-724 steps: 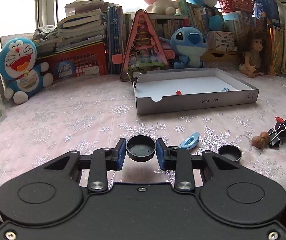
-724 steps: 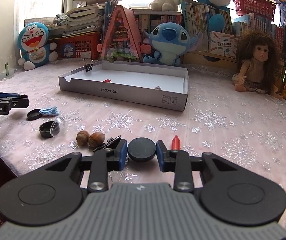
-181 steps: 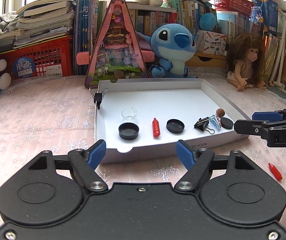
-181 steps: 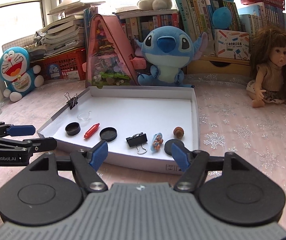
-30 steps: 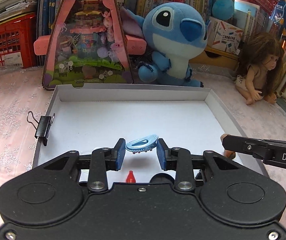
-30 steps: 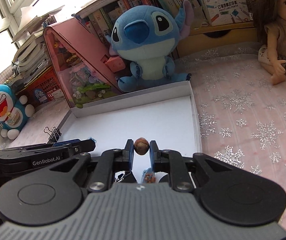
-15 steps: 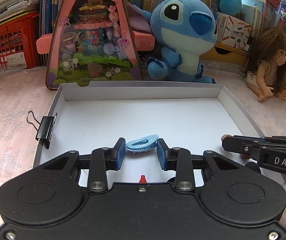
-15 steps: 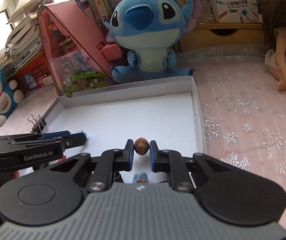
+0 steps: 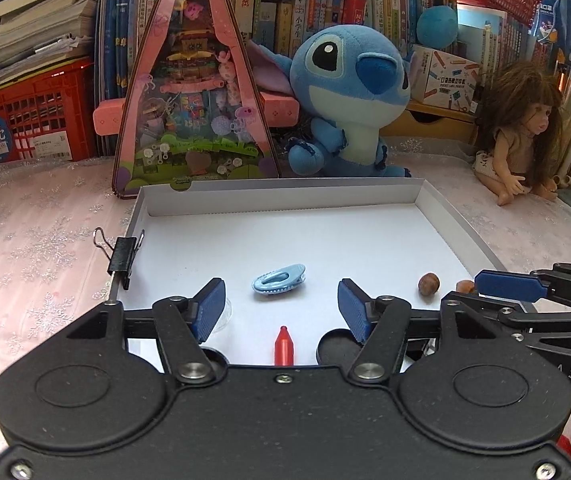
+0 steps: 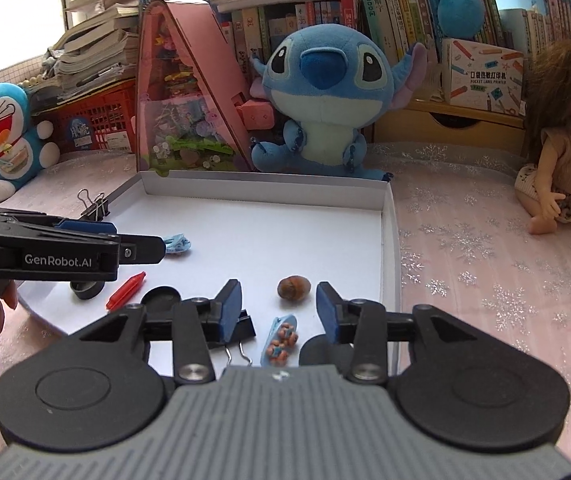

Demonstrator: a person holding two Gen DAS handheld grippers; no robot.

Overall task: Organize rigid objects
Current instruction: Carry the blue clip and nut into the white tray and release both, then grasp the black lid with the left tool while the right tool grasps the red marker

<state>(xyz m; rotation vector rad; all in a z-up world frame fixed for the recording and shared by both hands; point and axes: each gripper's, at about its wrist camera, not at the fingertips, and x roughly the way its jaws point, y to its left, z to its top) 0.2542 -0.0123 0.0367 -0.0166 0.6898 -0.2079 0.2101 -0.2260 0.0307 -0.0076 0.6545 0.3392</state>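
The white shallow box (image 9: pixel 457 236) (image 10: pixel 387 232) lies on the pink cloth. My left gripper (image 9: pixel 281 306) is open over it; a light blue hair clip (image 9: pixel 278 279) (image 10: pixel 176 243) lies on the box floor just beyond its fingertips. My right gripper (image 10: pixel 278 306) is open; a brown nut (image 10: pixel 293 288) (image 9: pixel 428 282) lies on the box floor between its fingertips. Also in the box are a red crayon-like piece (image 9: pixel 283 346) (image 10: pixel 126 286), black lids (image 10: pixel 160 295), a black binder clip (image 10: pixel 241 330) and a blue patterned clip (image 10: pixel 281 338).
A black binder clip (image 9: pixel 123 255) (image 10: pixel 94 206) grips the box's left wall. A pink triangular toy house (image 9: pixel 195 92), a Stitch plush (image 9: pixel 349 92), a doll (image 9: pixel 521 128), a Doraemon plush (image 10: pixel 3 132), books and red baskets stand behind the box.
Both grippers have opened. The blue hair clip dropped from the left gripper and the nut from the right one; both now lie on the box floor.
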